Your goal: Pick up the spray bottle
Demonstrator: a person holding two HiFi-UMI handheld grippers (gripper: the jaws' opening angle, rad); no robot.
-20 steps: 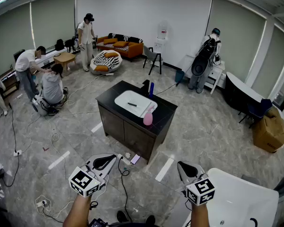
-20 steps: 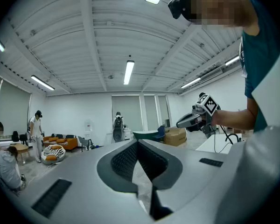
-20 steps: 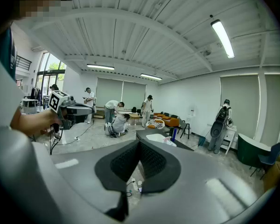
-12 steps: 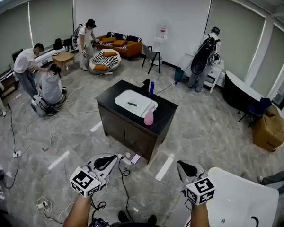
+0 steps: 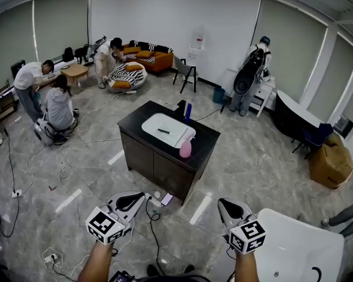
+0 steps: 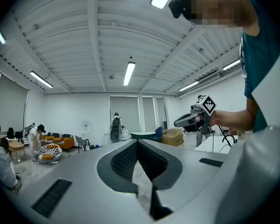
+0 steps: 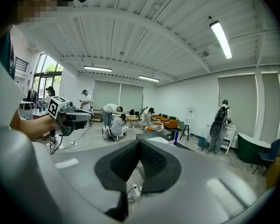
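Note:
The pink spray bottle (image 5: 185, 147) stands upright on the dark cabinet (image 5: 207, 138), at the right front corner of its white sink basin (image 5: 159, 122). Both grippers hang far from it, low over the floor at the near edge of the head view. My left gripper (image 5: 131, 201) is shut with nothing in it, and its pads meet at the tip (image 6: 137, 142). My right gripper (image 5: 228, 207) also looks shut and empty, with its jaws touching (image 7: 140, 141). Each gripper shows in the other's view, held in a hand.
A dark blue bottle (image 5: 188, 110) stands at the cabinet's back edge. A white tub (image 5: 300, 239) is close at my right. Cables (image 5: 153, 216) and a socket strip lie on the floor ahead. Several people work at the far left, and one stands at the back right.
Both grippers have stayed where they were. At the back left, the person beside the sofa has walked right and bent over. The view has shifted slightly.

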